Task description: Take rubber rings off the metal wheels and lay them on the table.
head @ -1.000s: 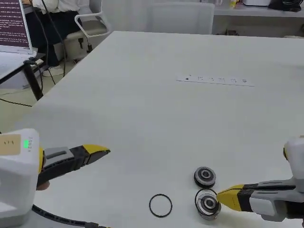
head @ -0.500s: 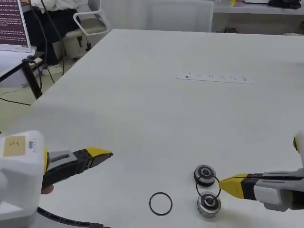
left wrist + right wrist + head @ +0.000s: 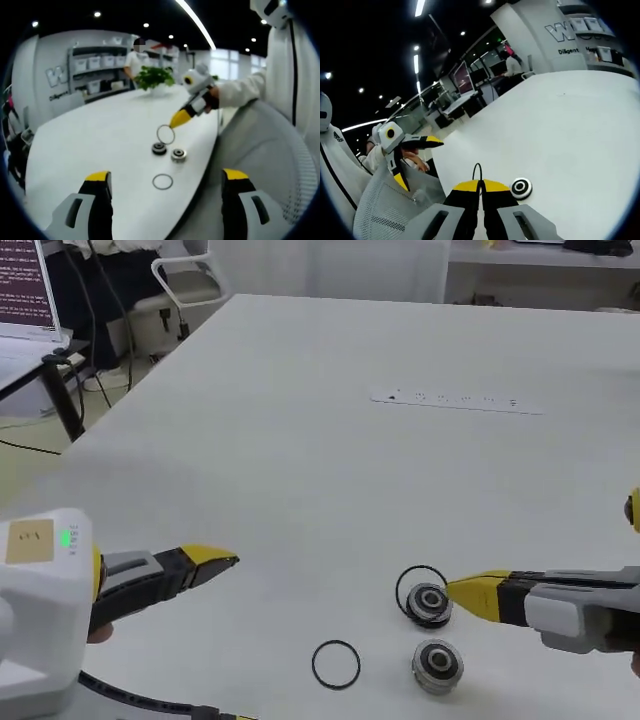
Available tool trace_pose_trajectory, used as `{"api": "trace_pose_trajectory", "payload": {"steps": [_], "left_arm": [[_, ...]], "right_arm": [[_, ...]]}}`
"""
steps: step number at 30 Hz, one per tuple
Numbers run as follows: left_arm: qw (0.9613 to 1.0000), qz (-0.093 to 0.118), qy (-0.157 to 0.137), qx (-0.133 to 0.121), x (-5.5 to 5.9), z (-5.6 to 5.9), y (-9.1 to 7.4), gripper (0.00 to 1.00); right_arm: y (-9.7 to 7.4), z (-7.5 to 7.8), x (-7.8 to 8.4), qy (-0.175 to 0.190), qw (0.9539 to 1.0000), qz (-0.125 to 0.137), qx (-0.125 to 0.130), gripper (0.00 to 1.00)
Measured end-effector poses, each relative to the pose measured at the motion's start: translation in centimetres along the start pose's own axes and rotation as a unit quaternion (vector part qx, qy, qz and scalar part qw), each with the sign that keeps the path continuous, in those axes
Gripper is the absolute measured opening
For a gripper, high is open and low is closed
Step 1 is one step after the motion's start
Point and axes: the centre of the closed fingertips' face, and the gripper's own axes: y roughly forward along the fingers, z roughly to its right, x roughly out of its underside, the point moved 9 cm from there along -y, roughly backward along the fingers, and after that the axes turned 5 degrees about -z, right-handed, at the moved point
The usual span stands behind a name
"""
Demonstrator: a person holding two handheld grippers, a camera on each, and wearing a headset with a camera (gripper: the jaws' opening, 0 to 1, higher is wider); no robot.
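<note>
Half a second back, low in the gap between the far, dark-rimmed metal wheel point(image 3: 430, 606) and the near silver metal wheel point(image 3: 438, 662); now lifted clear of the white table point(image 3: 300, 470) and hanging in the air over the far one: the thin black rubber ring point(image 3: 399, 590), pinched in the yellow-tipped right tongs point(image 3: 458, 592), jaws pressed together on it. A full second back, seemingly still around the near wheel, bare-rimmed at present and standing apart from the tongs. No visible shift for the second black rubber ring point(image 3: 336, 664), flat on the table just left of the near wheel, nor for the left tongs point(image 3: 215, 562), hovering well to the left, gaping wide and holding nothing in the left gripper view. Hard to make out: in the right gripper view, the gripped ring edge-on, no more than a thin dark line above the yellow tips; in the head view, the right tongs cut off by the right edge, and part of the far wheel behind the raised ring. Too small to read: the marks on the flat white strip point(image 3: 455, 402) farther up the table.
</note>
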Motion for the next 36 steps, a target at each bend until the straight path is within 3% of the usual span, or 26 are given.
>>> {"api": "trace_pose_trajectory", "payload": {"steps": [8,9,10,14,16,21,27,36], "left_arm": [[1.0,0.005,0.0,0.002,-0.1,0.1,0.0,0.92],[1.0,0.006,0.0,0.002,-0.1,0.1,0.0,0.92],[1.0,0.006,0.0,0.003,-0.1,0.1,0.1,0.92],[1.0,0.008,0.0,0.005,-0.2,0.1,0.1,0.92],[0.9999,0.009,0.0,0.007,-0.2,0.2,0.1,0.92],[0.9999,0.006,0.001,0.01,-0.2,0.3,0.2,0.92],[0.9999,0.005,0.001,0.009,-0.1,0.3,0.2,0.91],[0.9999,-0.001,0.0,0.011,0.0,0.2,0.2,0.91]], "right_arm": [[2.0,-2.2,-1.0,-0.043,0.9989,-0.005,-0.021,0.0],[2.2,-2.4,-0.8,-0.059,0.9974,-0.025,-0.031,0.0],[2.6,-2.6,-0.8,-0.051,0.9982,-0.023,-0.024,0.0],[3.8,-2.8,-0.1,-0.054,0.9964,-0.062,-0.019,0.0],[4.3,-2.6,0.6,-0.06,0.9939,-0.091,-0.018,0.0],[5.5,-1.9,1.4,-0.044,0.9919,-0.119,-0.008,0.0],[6.4,-0.8,2.4,-0.041,0.9888,-0.144,0.0,0.0],[7.0,0.0,3.3,-0.05,0.9857,-0.16,0.013,0.0]]}}
